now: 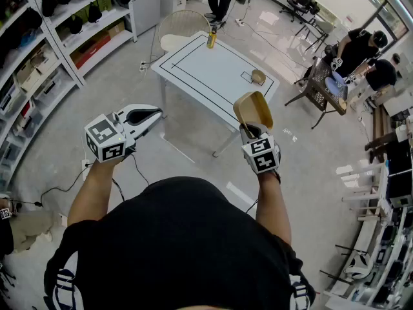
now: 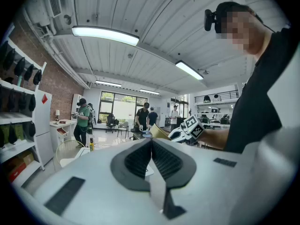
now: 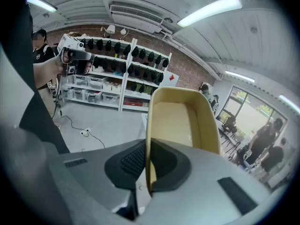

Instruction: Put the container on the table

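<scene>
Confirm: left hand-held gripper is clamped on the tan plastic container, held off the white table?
No. The right hand-held gripper is clamped on the tan plastic container, per the right gripper view; the left hand-held gripper is shut, empty. Off the white table is correct.

Long ceiling tubes (image 2: 105, 34) and daylight from tall windows (image 2: 117, 108) lit the room brightly and evenly. The glossy floor (image 1: 271, 28) showed pale glare near the head view's top edge, and shadows on it were faint. Both gripper views bent strongly at their edges, with black corners. The right gripper (image 3: 149, 146) was blurred in its body near the lens, the container (image 3: 180, 121) sharp
</scene>
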{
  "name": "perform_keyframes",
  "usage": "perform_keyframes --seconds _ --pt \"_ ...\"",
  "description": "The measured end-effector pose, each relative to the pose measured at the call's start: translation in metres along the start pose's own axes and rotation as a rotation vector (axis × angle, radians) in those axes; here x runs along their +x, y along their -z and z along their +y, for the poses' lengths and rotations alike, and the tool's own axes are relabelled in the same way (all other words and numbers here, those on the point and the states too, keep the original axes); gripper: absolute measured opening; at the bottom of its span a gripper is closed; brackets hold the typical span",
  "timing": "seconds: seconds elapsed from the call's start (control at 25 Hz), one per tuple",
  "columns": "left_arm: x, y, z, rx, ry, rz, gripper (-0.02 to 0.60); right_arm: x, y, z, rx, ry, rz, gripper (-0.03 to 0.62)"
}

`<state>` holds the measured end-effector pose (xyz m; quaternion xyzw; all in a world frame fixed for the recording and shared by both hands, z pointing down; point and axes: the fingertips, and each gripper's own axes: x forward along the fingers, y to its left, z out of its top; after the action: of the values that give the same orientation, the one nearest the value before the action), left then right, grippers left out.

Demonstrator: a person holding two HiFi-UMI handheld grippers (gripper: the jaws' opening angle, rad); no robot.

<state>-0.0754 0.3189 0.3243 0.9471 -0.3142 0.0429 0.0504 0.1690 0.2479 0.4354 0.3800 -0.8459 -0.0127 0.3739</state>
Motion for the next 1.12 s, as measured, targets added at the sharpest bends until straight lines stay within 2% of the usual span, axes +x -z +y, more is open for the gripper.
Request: perform_keyframes --seconds 0.56,1.12 --pt "-0.036 0.002 0.02 -0.002 0.036 -0.003 0.008 0.01 -0.033 0.032 0.029 0.019 -0.024 0.009" --pt "-0.019 0.003 0.05 0.01 0.05 -0.013 0.008 0.035 -0.036 0.008 0.042 0.04 -0.022 0.008"
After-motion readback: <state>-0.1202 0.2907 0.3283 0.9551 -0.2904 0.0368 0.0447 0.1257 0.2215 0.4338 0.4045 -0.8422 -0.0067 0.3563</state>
